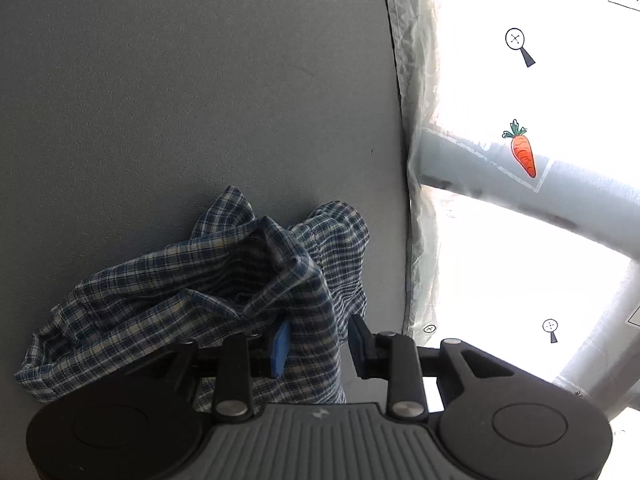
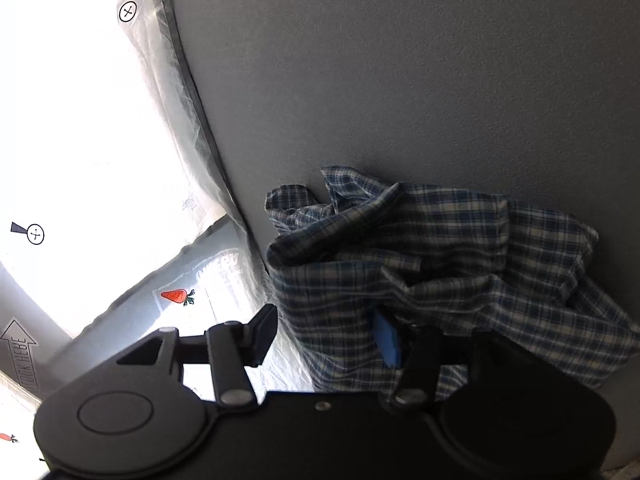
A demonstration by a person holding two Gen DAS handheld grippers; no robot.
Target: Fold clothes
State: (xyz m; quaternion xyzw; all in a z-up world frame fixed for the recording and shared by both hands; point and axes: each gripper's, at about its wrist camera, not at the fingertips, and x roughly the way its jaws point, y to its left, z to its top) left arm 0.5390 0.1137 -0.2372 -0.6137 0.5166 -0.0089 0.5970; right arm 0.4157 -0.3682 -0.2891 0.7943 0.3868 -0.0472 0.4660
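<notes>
shirt: we see a blue-and-white plaid shirt point(image 1: 192, 292) crumpled in a heap on the grey surface point(image 1: 180, 80), near its edge; same heap in the right wrist view point(image 2: 460, 264), unfolded, folds bunched up.
left gripper: we see the left gripper point(image 1: 318, 342) with jaws spread wide, a fold of the plaid cloth passing between them; the blue pad point(image 1: 280, 346) on one finger touches the fabric, the other finger point(image 1: 360, 344) stands clear of it. Not clamped.
right gripper: the right gripper point(image 2: 326, 338) is also spread wide; its blue pad point(image 2: 387, 342) lies against or just under the cloth edge, the dark finger point(image 2: 262, 334) stands apart over the plastic sheet. We cannot tell if the cloth is pinched; the gap looks wide.
surface edge: clear crinkled plastic sheet point(image 1: 416, 160) runs along the grey surface edge.
background: bright white sheet printed with a carrot point(image 1: 522, 152) and round button marks point(image 1: 515, 39); carrot point(image 2: 176, 295) and an arrow label point(image 2: 22, 354) in the right wrist view.
</notes>
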